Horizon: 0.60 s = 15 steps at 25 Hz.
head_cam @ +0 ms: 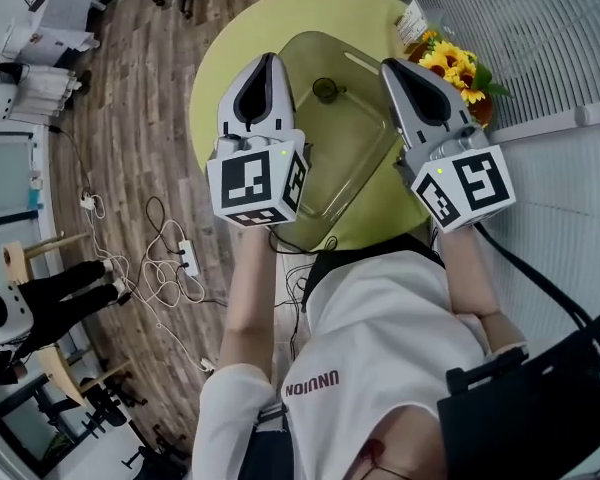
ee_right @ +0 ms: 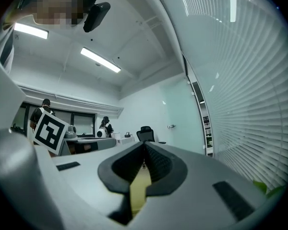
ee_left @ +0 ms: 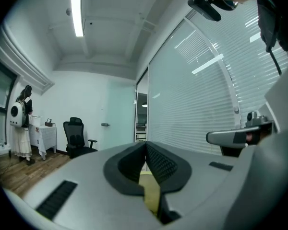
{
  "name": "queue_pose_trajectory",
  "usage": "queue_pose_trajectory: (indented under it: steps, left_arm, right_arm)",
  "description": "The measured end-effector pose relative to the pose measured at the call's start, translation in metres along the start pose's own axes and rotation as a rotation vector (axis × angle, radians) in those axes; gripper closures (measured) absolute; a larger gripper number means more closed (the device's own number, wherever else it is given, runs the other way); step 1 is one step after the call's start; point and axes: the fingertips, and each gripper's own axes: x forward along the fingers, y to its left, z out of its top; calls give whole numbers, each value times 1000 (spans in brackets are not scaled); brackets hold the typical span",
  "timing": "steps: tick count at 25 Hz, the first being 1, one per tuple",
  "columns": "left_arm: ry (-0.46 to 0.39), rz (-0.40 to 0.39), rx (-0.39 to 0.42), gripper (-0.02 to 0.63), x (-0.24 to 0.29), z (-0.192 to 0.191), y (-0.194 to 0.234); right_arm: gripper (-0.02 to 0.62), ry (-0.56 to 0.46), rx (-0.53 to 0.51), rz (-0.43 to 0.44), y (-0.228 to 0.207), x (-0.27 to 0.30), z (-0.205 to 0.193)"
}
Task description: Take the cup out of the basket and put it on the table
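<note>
Cup [head_cam: 329, 90] stands upright in the basket [head_cam: 365, 158] on the table [head_cam: 215, 78], at 4 o'clock from the left gripper [head_cam: 271, 60] and 8 o'clock from the right gripper [head_cam: 390, 65], both clenched empty, neither clearly nearer.

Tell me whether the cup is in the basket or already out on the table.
In: the cup stands upright inside the basket, within its walls, toward its far end.
</note>
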Motion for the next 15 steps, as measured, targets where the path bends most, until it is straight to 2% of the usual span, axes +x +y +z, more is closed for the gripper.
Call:
queue_pose_trajectory:
  steps: [9,15]
  left_arm:
    - [52,-80,12,592,21,-25,6]
    - [98,-100,-12,592,33,-56,13]
  right_arm:
    - [574,16,4,-71,-3,13,-7]
    - [574,35,2,-117,-4,14,-18]
